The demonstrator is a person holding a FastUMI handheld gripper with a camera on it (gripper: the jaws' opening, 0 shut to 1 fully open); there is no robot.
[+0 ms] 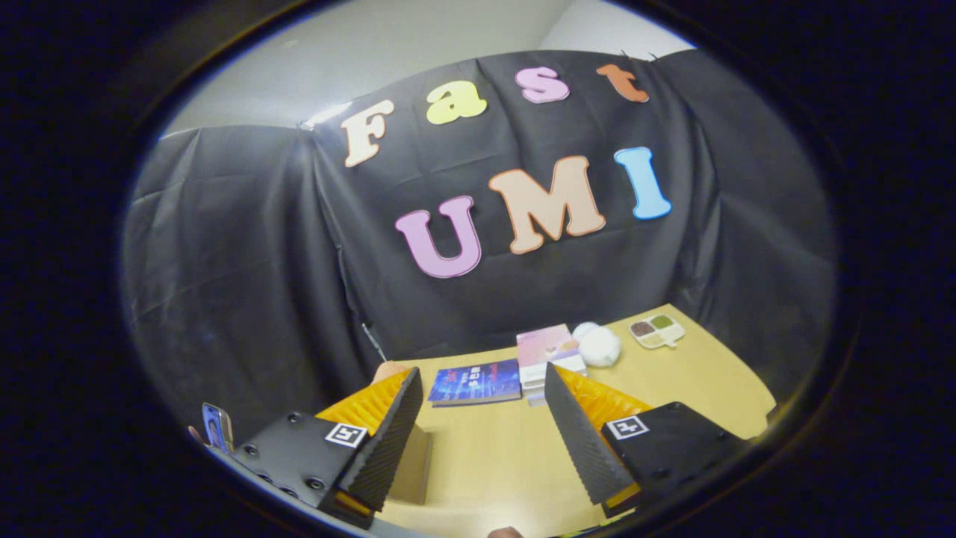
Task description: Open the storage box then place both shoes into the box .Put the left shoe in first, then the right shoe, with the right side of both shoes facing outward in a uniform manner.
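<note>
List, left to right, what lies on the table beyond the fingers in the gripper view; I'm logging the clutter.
Blue book → pink book stack → white ball → palette. The gripper is open, with bare table between its fingers.

recording booth | black cloth wall | wooden table (books stacked at its back)

Gripper: fingers spread apart over the table, nothing between them.
Book: flat at 12 o'clock, just beyond the fingertips.
Stack of books: 1 o'clock, beside the book.
Ball: right of the stack, touching it.
Tray: 2 o'clock, farthest off.
</note>
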